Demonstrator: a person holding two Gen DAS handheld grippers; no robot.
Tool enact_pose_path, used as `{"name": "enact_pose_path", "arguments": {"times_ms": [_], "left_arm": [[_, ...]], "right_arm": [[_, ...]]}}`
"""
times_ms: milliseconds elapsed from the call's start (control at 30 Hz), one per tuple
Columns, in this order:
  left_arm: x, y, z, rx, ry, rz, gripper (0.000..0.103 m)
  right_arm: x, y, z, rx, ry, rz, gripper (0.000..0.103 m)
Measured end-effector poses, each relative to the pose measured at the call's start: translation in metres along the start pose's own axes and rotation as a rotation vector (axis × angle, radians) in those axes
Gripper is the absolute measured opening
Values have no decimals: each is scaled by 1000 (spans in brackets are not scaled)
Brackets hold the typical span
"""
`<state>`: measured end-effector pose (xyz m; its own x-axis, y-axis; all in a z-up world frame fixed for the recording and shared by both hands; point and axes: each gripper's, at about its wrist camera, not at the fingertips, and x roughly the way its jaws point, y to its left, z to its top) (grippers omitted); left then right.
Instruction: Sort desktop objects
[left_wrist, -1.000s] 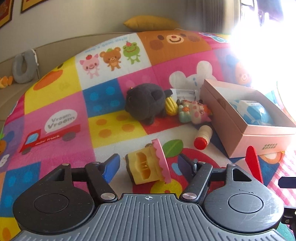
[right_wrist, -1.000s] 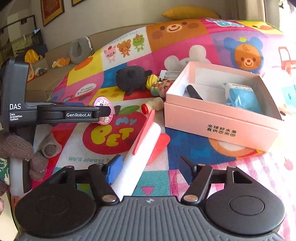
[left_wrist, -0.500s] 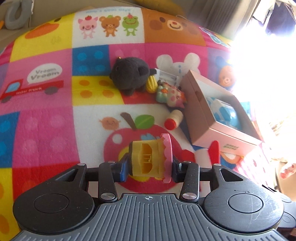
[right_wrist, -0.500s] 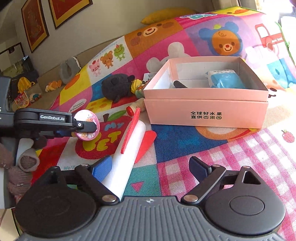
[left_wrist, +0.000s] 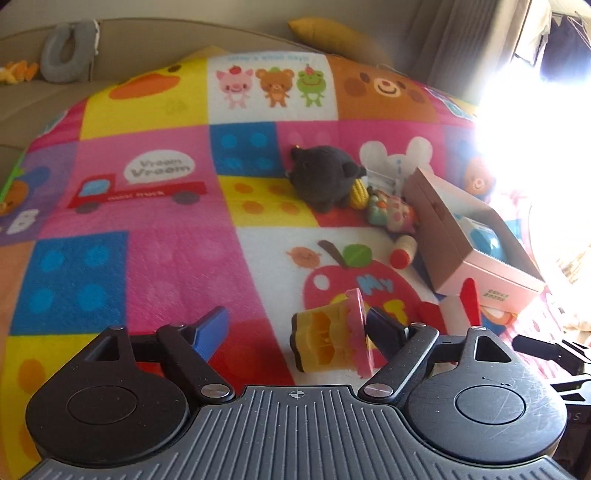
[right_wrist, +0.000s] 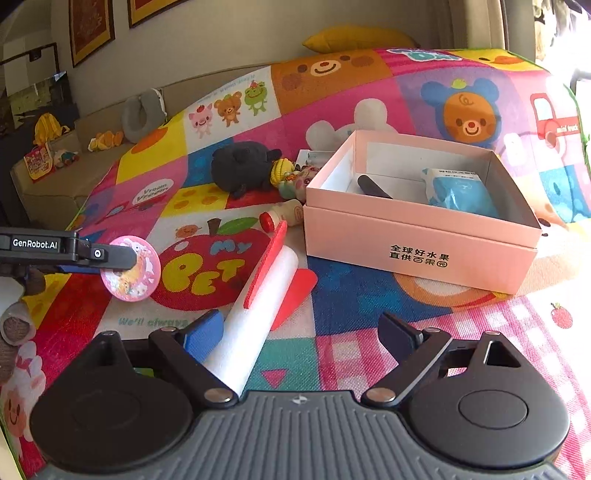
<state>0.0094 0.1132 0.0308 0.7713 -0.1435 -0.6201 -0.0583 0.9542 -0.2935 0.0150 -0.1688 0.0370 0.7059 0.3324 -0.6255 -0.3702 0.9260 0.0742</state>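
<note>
Gaping left gripper (left_wrist: 299, 328): fingers wide apart, right finger touching the pink face of the yellow-and-pink toy (left_wrist: 332, 341), left finger clear of it.
Toy: lying on the play mat (left_wrist: 166, 258), short of the pink box (right_wrist: 417, 236), on its left.
Right gripper (right_wrist: 301, 332): spread wide, left pad beside a white roll (right_wrist: 258, 317).
Box contents: blue packet (right_wrist: 460, 194), dark stick (right_wrist: 373, 186).
Left of box: black plush (right_wrist: 243, 168), red-capped bottle (right_wrist: 282, 218).
</note>
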Motion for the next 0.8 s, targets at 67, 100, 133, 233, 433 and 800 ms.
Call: {"name": "enact_pose_path", "arguments": {"times_ms": [67, 100, 133, 233, 433, 800], "left_arm": [[-5, 3, 1, 31, -38, 49, 95], [-7, 5, 1, 50, -56, 71, 95], [-10, 6, 1, 64, -68, 90, 95], [-18, 12, 0, 94, -92, 133, 95], [-32, 9, -11, 186, -116, 49, 97], [-1, -42, -45, 314, -91, 56, 102]], "right_arm": [[1, 4, 1, -17, 2, -5, 91], [1, 5, 1, -22, 4, -7, 91], [1, 7, 2, -26, 7, -6, 91], [2, 10, 1, -40, 13, -10, 91], [3, 10, 1, -44, 17, -12, 91], [15, 49, 57, -259, -33, -64, 55]]}}
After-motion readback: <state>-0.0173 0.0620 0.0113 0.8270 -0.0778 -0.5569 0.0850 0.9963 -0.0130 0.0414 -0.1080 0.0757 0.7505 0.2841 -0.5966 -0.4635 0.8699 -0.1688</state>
